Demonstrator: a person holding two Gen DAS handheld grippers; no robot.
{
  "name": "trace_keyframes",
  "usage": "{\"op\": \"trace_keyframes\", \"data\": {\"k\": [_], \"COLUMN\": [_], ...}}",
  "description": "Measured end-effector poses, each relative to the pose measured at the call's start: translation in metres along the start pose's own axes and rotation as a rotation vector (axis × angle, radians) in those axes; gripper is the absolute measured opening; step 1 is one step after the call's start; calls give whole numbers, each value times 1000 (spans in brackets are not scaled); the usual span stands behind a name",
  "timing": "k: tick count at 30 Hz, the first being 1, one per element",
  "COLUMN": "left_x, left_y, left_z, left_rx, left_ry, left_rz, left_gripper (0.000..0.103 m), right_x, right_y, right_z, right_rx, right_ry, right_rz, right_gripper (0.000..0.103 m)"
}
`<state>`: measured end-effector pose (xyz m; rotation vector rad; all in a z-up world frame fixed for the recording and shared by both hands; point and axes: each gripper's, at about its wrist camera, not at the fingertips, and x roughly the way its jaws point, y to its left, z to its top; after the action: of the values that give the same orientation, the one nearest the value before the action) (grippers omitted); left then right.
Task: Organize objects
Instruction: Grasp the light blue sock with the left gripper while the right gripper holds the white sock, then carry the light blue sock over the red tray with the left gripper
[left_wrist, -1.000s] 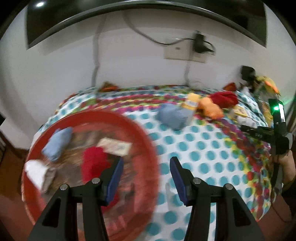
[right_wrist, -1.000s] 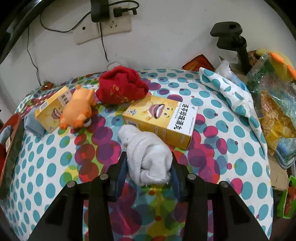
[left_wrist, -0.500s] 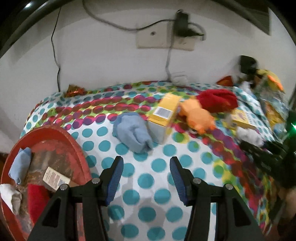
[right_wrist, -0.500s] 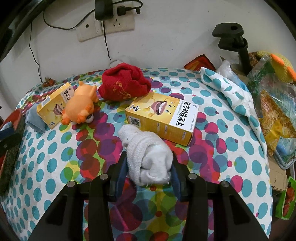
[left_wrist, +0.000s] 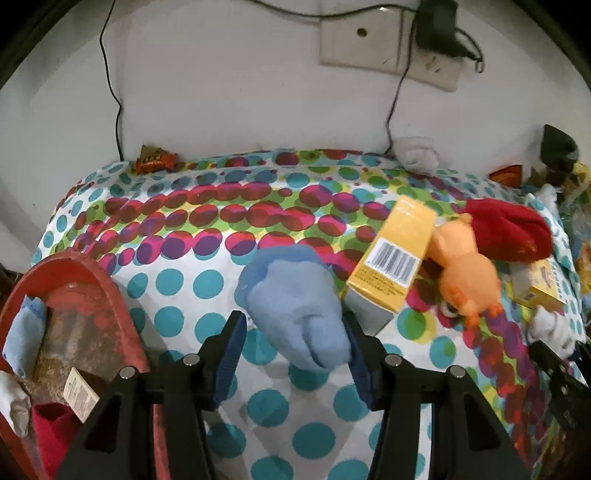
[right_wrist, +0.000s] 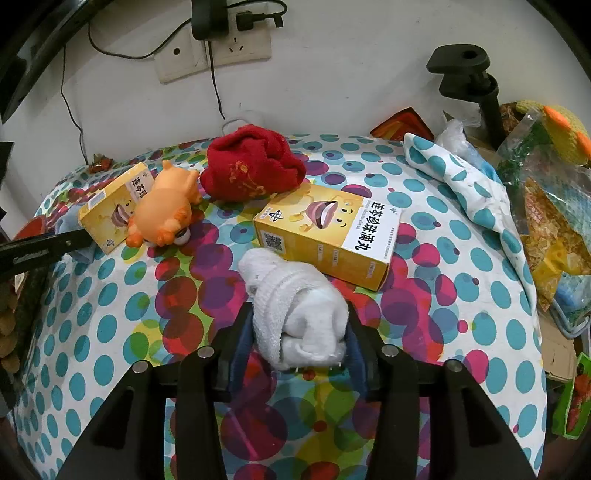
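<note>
A blue sock roll (left_wrist: 295, 310) lies on the dotted tablecloth between the fingers of my left gripper (left_wrist: 293, 354), which is open, with a gap showing at the left pad. My right gripper (right_wrist: 297, 341) holds a white sock roll (right_wrist: 295, 310) that rests on the cloth. Its jaws are opening slightly, and both pads still touch the roll. A red basin (left_wrist: 110, 280) at the left holds a light blue cloth (left_wrist: 22, 332), a red sock (left_wrist: 48, 424) and a card. A red sock (right_wrist: 251, 166), an orange toy (right_wrist: 162, 214) and two yellow boxes (right_wrist: 328, 236) (right_wrist: 110, 206) lie further back.
Bags and clutter (right_wrist: 546, 184) crowd the right edge, beside a black clamp stand (right_wrist: 469, 74) and a folded dotted cloth (right_wrist: 461, 177). The wall with a socket (right_wrist: 214, 48) and cables stands just behind the table. A sweet wrapper (left_wrist: 155, 160) lies at the back left.
My left gripper has swung right from above the red basin and dropped over the blue sock roll. The right gripper has stayed in place around the white sock roll.
</note>
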<state>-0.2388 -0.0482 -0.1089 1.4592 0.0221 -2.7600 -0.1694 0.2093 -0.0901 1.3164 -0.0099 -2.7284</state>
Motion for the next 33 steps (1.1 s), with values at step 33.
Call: {"op": "trace_keyframes", "data": {"k": [33], "left_x": [-28], "left_y": [-22], "left_z": [-52], "left_rx": [72], "left_ry": [-13], "left_rz": [-40], "left_gripper": [30], "right_x": [0], "right_y": [3], "right_z": [1], "right_rx": [-18], "right_ry": [7], "right_rz": [-9], "right_gripper": [47]}}
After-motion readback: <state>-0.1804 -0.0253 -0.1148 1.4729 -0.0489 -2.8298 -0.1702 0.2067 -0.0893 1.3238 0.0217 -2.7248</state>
